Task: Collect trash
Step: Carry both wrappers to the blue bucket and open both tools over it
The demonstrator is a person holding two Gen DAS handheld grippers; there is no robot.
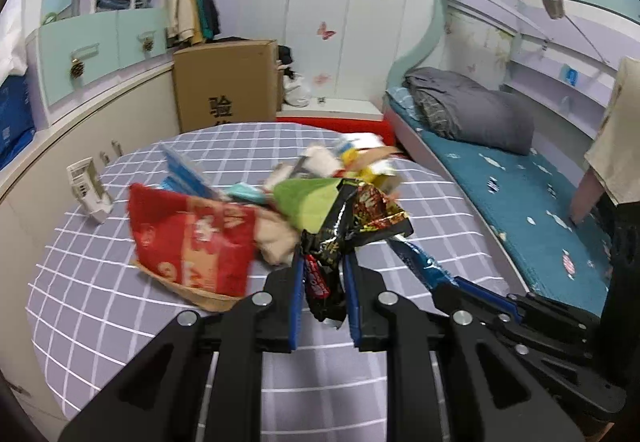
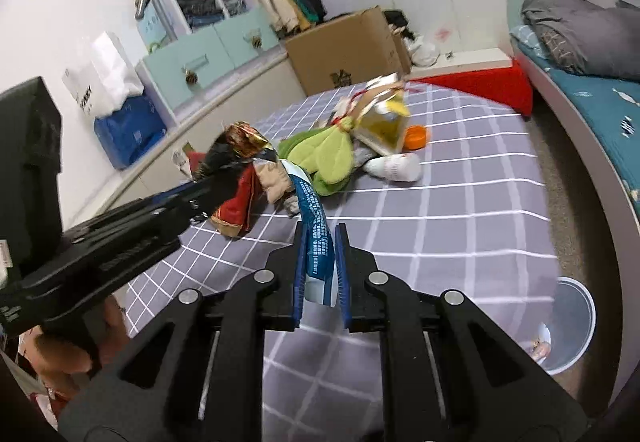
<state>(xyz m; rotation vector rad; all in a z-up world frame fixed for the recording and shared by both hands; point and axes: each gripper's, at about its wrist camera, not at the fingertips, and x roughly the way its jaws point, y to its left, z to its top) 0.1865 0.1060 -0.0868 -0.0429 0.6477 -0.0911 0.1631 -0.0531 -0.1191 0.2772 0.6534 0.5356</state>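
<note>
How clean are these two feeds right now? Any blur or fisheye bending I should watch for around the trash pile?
Left wrist view: the red packet and the pile behind it are smeared by motion, the tongs sharp. Right wrist view: the other tongs and their wrapper blur; the checked sheet lines bow outward; corners are vignetted black.

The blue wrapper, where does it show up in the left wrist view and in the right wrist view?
Left wrist view: the blue wrapper sits right of centre, clamped in the right gripper entering from the right.
Right wrist view: it runs up the lower centre between that gripper's blue fingers, toward the trash pile.
Shared landmark: the cardboard box beyond the checked cloth.
</note>
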